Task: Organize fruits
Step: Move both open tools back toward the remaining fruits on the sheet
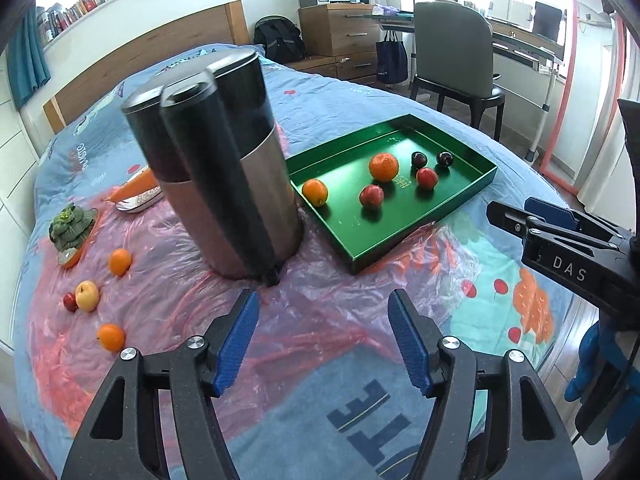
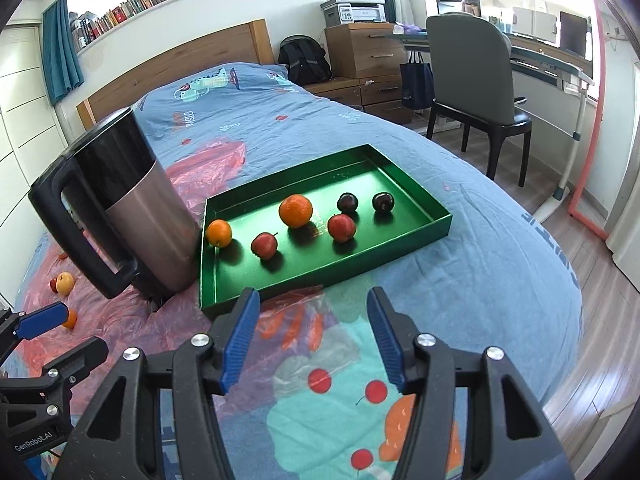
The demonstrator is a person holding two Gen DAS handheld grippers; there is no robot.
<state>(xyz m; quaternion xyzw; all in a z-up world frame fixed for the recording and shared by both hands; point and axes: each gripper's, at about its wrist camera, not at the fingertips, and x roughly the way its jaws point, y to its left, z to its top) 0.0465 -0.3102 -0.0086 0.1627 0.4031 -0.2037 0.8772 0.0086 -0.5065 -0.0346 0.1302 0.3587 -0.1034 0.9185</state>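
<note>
A: What takes up the most room?

B: The bed (image 2: 460, 240) with its blue printed cover, and a pink plastic sheet (image 1: 320, 320) spread over the near part. On it stands a tall steel and black kettle (image 2: 132, 216), leaning in the fisheye, touching or just beside the left end of the green tray (image 2: 400, 256).

A: And the fruit?

B: Six pieces lie in the tray: a large orange (image 2: 295, 211) in the middle, a small orange (image 2: 219, 233) at the left end, two red apples (image 2: 264, 245) (image 2: 341, 227), and two dark plums (image 2: 347, 202) (image 2: 383, 202) toward the far right. Loose on the plastic, left of the kettle, lie a yellow apple (image 1: 87, 295), a small red fruit (image 1: 70, 302) touching it, and two more oranges (image 1: 120, 262) (image 1: 111, 337).

A: Where do the grippers stand?

B: The right gripper (image 2: 314, 336) hangs above the cover just short of the tray's near wall, its jaws spread wide with nothing between them. The left gripper (image 1: 324, 336) hovers above the plastic in front of the kettle's base, jaws parted and empty; the loose fruit lies off to its left, the tray ahead to its right.
</note>
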